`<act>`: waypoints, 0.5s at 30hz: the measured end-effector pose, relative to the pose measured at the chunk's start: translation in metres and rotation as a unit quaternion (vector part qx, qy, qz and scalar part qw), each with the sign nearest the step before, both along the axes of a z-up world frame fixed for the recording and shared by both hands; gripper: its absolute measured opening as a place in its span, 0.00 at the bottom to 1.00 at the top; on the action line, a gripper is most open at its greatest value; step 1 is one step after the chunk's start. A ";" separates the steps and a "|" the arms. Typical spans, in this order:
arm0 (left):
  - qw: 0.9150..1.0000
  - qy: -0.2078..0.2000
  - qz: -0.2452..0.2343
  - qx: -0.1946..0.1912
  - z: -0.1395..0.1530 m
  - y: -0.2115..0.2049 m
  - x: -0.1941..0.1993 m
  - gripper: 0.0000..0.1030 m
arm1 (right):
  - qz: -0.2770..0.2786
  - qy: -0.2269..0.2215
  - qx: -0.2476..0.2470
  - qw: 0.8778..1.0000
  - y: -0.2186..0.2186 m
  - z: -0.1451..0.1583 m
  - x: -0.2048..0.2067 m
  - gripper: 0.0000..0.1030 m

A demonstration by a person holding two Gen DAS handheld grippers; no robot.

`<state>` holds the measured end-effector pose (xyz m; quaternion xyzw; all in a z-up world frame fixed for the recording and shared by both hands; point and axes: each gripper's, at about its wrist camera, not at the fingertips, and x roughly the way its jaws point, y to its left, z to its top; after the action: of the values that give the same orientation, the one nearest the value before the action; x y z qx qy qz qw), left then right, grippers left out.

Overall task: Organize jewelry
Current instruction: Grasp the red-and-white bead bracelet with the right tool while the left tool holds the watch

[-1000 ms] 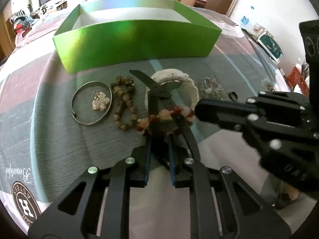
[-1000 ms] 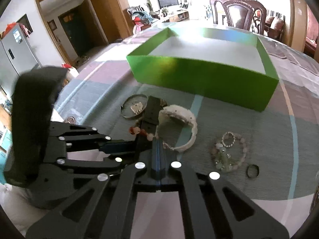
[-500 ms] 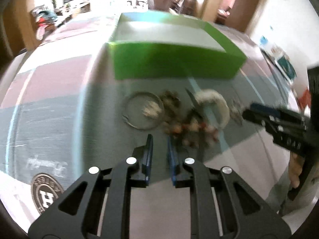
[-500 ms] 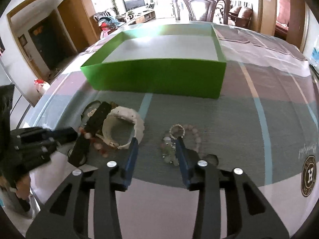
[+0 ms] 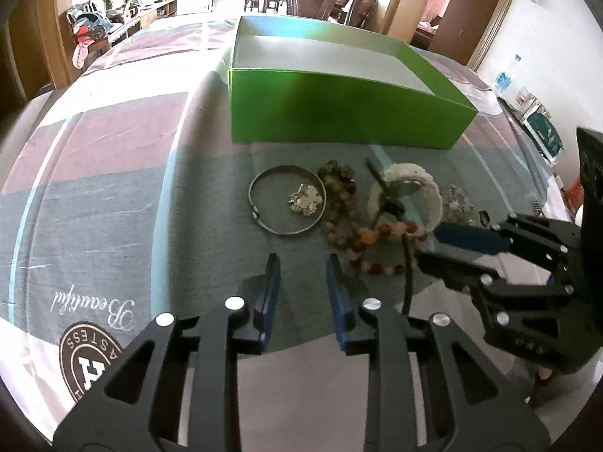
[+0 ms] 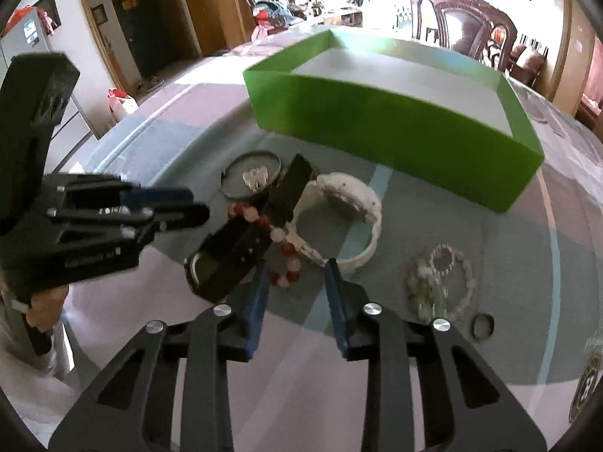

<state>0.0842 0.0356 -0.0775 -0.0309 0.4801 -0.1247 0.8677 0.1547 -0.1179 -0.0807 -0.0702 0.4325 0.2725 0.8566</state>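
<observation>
Black watch (image 6: 241,248) partly hides red beads (image 6: 280,241).

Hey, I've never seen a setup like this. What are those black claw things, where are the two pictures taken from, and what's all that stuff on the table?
There is no robot here. A person holds a two-finger gripper in each hand, and a fisheye camera on each looks along its fingers. One picture comes from the left gripper, whose jaws are opening on nothing. The other comes from the right gripper, whose jaws are closing, with red and white beads showing in the gap. Each gripper also shows in the other's picture. On the striped cloth lie a metal bangle, brown beads, a red and white bead bracelet, a white watch, a black watch, pale beads and a dark ring. The green box behind looks empty.
</observation>
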 end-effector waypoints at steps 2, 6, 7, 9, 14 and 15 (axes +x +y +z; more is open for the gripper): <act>1.000 -0.001 -0.003 -0.006 0.001 0.000 -0.002 0.30 | 0.002 -0.007 -0.007 1.000 0.006 -0.001 0.003 0.30; 1.000 -0.008 -0.014 -0.019 0.005 -0.001 -0.007 0.39 | 0.008 -0.018 -0.016 1.000 0.013 -0.005 0.005 0.13; 1.000 -0.012 -0.017 -0.022 0.006 -0.001 -0.009 0.44 | 0.007 -0.015 -0.014 1.000 0.012 -0.005 0.006 0.11; 1.000 -0.013 -0.019 -0.022 0.007 -0.001 -0.011 0.50 | 0.005 0.000 0.000 1.000 0.009 -0.002 0.008 0.08; 0.999 -0.020 -0.038 -0.032 0.012 -0.008 -0.019 0.62 | 0.004 -0.015 0.034 0.999 -0.003 0.021 0.000 0.08; 0.998 -0.022 -0.045 -0.033 0.013 -0.012 -0.020 0.63 | 0.010 -0.019 0.046 0.999 -0.005 0.027 -0.004 0.08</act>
<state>0.0637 0.0233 -0.0647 -0.0354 0.4578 -0.1804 0.8698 0.1508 -0.1228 -0.0533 -0.0399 0.4025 0.2993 0.8642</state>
